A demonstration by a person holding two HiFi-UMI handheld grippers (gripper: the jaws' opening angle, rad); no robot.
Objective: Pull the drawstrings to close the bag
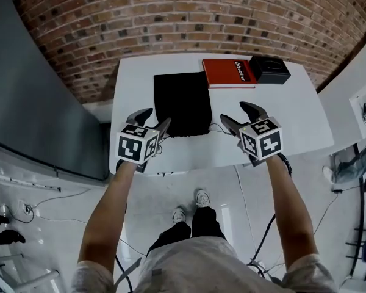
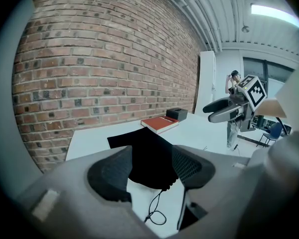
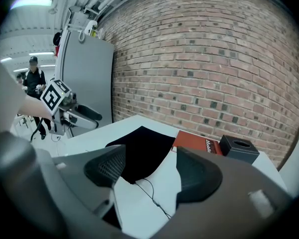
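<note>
Head view | left gripper, right gripper: fingers wide apart, held nothing | bag lay flat on tabletop | step needed: pinch drawstrings near hem, pull outward evenly

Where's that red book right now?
In the head view, the red book lies at the far side of the white table, between the black bag and the black box.

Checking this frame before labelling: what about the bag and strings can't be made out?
Head view: left gripper covers the flat black fabric bag's near-left corner.
Right gripper view: thin black drawstring runs behind the right gripper's body.
All views: bag mouth too dark to read.
</note>
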